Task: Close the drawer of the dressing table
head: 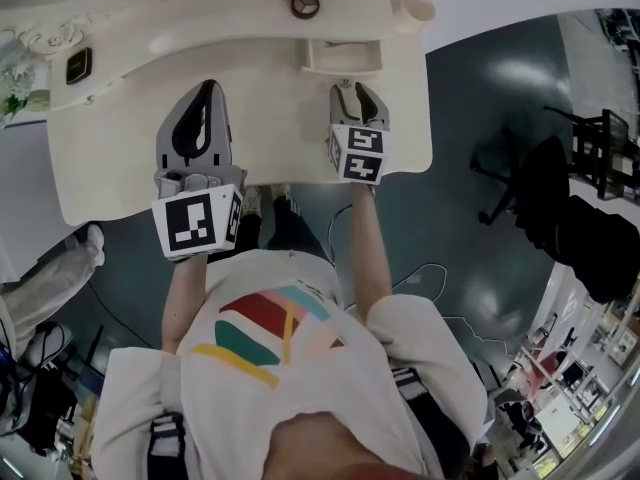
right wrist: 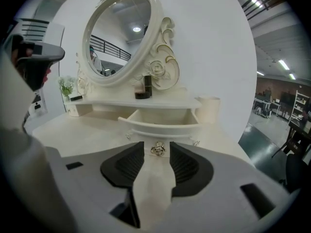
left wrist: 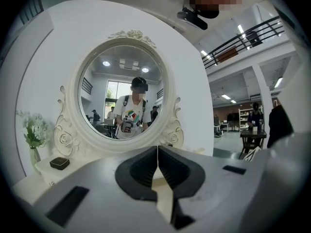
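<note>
The cream dressing table [head: 270, 118] has a small drawer [head: 342, 56] pulled out under its rear shelf. In the right gripper view the drawer [right wrist: 163, 123] is straight ahead, and its gold knob [right wrist: 157, 149] shows in the gap between the jaws. My right gripper [head: 357, 90] [right wrist: 156, 144] hovers open over the tabletop just short of the drawer front, with nothing held. My left gripper [head: 208, 90] [left wrist: 157, 148] is shut and empty, its tips touching, over the tabletop to the left. It faces the oval mirror [left wrist: 124, 93].
On the table stand a small black box [head: 78, 65], a vase of flowers [head: 12, 88], a cream cup [head: 415, 8] and a round dark item [head: 305, 6] by the mirror. A black office chair [head: 530, 183] stands on the floor to the right.
</note>
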Demonstrator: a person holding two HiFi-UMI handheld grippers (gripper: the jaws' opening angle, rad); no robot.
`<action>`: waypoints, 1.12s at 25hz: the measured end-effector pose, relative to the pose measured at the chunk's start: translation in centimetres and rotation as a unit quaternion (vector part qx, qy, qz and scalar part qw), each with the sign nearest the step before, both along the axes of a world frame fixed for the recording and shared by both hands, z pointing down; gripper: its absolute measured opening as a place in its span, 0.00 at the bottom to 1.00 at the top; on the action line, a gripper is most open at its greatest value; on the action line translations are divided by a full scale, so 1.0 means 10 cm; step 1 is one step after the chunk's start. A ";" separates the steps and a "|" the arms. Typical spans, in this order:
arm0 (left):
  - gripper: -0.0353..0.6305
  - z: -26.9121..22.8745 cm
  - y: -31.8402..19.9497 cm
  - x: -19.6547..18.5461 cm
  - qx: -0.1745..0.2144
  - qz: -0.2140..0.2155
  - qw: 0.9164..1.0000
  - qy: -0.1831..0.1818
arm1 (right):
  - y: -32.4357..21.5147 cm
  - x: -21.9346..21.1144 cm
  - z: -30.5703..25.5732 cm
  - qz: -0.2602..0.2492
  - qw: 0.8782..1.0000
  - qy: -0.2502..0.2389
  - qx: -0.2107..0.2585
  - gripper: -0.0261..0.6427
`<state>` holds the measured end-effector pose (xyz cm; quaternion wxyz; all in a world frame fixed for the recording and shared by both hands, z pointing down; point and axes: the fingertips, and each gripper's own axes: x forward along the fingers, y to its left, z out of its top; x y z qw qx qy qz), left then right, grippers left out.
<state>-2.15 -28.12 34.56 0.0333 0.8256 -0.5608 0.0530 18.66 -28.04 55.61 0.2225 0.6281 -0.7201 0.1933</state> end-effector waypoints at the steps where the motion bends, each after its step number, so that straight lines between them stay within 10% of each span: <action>1: 0.06 0.01 0.00 -0.01 -0.002 -0.001 1.000 -0.001 | 0.00 0.00 0.02 0.001 1.000 0.000 -0.003 0.26; 28: 0.06 0.13 -0.05 -0.10 -0.013 -0.021 1.000 -0.010 | -0.03 0.02 0.15 0.001 1.000 0.020 -0.022 0.17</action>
